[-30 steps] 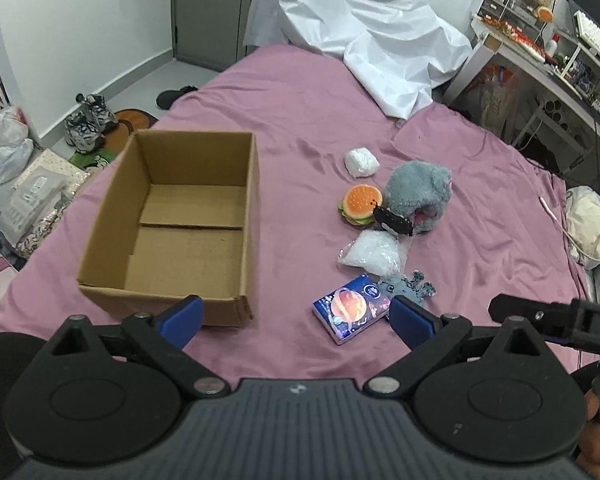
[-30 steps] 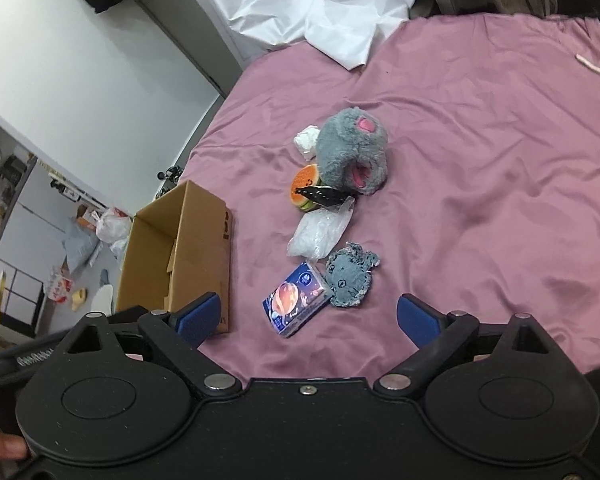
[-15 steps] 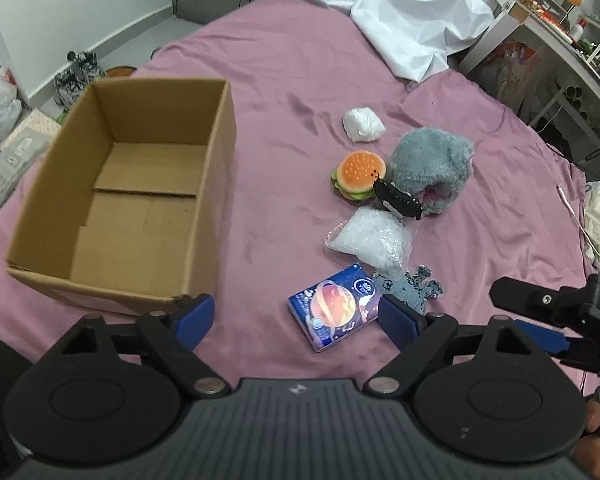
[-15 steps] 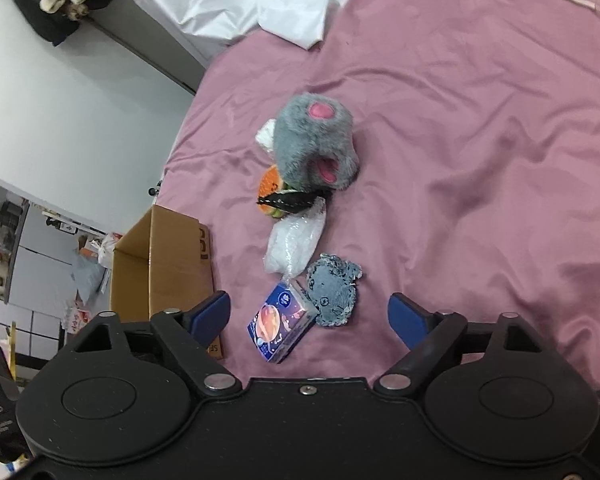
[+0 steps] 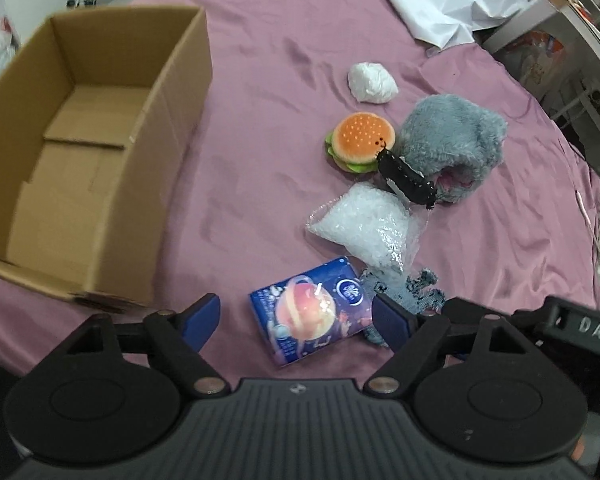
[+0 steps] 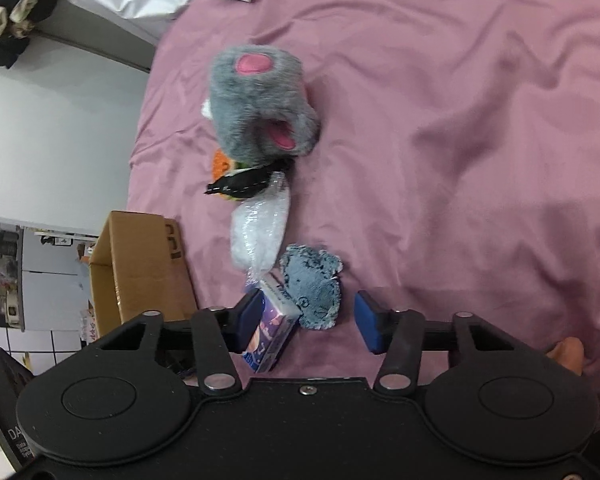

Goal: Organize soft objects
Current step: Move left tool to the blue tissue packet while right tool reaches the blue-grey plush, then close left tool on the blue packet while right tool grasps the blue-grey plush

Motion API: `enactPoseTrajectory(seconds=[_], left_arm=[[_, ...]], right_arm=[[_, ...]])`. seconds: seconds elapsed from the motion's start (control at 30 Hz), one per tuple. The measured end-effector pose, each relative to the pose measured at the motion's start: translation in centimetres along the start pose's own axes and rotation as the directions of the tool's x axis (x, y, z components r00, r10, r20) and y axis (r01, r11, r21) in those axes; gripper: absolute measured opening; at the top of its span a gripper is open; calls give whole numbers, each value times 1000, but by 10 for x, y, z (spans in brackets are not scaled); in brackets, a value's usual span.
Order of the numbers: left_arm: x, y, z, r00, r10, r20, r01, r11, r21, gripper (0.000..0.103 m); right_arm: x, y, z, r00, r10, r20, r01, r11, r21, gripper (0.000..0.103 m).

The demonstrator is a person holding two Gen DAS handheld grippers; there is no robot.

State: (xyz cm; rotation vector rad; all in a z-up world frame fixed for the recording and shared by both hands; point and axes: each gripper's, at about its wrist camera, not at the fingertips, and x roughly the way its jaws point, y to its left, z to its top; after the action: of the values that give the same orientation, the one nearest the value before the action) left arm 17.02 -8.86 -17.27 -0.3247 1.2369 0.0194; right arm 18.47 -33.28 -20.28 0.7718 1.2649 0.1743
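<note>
The pink bed (image 5: 284, 92) carries an open cardboard box (image 5: 88, 152). Right of the box lie a grey plush (image 5: 452, 148), a burger toy (image 5: 360, 140) and a tissue pack (image 5: 312, 316). The left gripper (image 5: 296, 316) straddles the pack, jaws wide but closing. The right gripper (image 6: 306, 320) narrows around the pack and a blue cloth toy (image 6: 314, 284), not yet pressing.

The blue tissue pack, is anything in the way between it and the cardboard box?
Nothing visible is. In the left wrist view only bare purple bedsheet lies between the tissue pack and the open cardboard box. The other soft things sit on the pack's far side, away from the box. The box's near wall is the one thing to lift over.
</note>
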Motion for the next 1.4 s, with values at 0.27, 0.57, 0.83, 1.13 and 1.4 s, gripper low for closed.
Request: enactPoseTrajectory(seconds=[0.27,0.57,0.83,1.13,1.4], left_arm=[[27,-8,0,999,-15,-46,11,997,-81,83],[47,-5,-1,998,29,-61,-37,989,-145,78],[38,-6,0,997,66,-38,-71,987,-146,74],[7,-1,0,997,78,22,-74,987,-143,74],[-33,5,-2,993,71,94,-59,991,-122,74]], right_arm=[[21,-8,8,999,-12,-45,15,998,53,39],[35,-13,12,997,-20,-77,25,998,65,40],[43,-11,15,995,-38,-88,43,998,47,42],[46,3,11,996,-69,-63,67,997,-37,24],[21,19,-2,999,-31,15,33,993,-110,11]])
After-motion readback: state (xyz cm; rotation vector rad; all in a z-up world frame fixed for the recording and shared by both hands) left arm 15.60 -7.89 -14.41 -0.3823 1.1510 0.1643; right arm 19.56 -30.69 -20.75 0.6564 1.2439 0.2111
